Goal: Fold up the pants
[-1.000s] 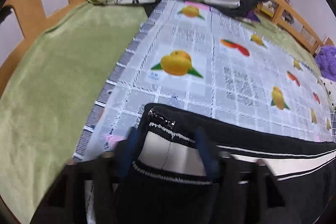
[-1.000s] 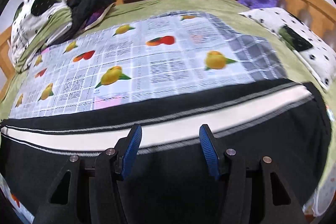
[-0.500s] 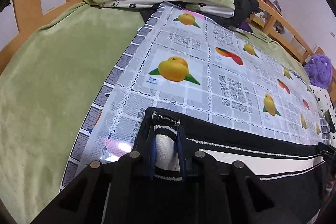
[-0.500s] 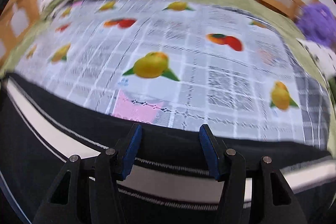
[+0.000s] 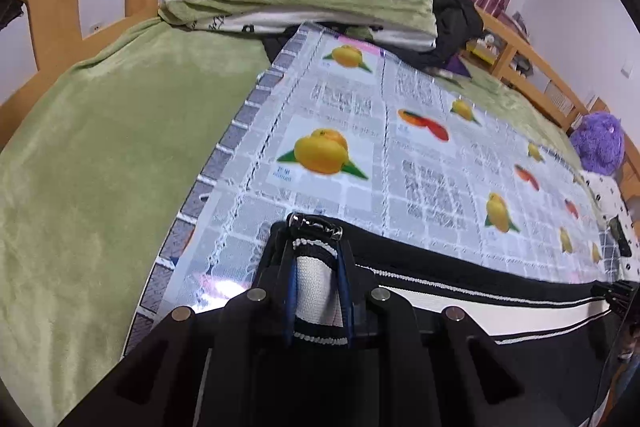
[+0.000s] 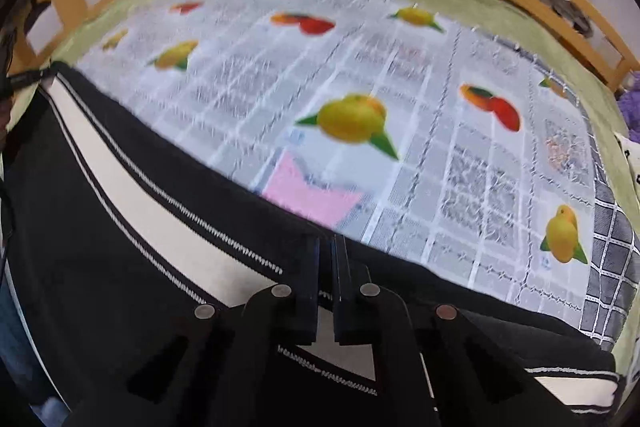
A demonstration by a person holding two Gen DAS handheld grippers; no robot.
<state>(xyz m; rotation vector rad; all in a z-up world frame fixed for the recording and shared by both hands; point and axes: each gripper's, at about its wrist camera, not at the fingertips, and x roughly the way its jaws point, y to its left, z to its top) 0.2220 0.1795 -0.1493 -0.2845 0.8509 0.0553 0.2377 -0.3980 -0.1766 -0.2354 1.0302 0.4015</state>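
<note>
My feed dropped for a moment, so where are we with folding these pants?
Done: the pants lie stretched out along the near edge of the fruit-print mat, and both tongs have a grip. In hand: the left tongs pinch one end at the white stripe; the right tongs are shut on the fabric further along. Left: no fold shows yet; the gripped edge has to be lifted and carried over.

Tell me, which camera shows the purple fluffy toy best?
The left wrist view. The purple plush toy sits there whole and sharp at the far right, by the wooden bed rail. The right wrist view shows only a blurred purple sliver cut off at the right edge.
</note>
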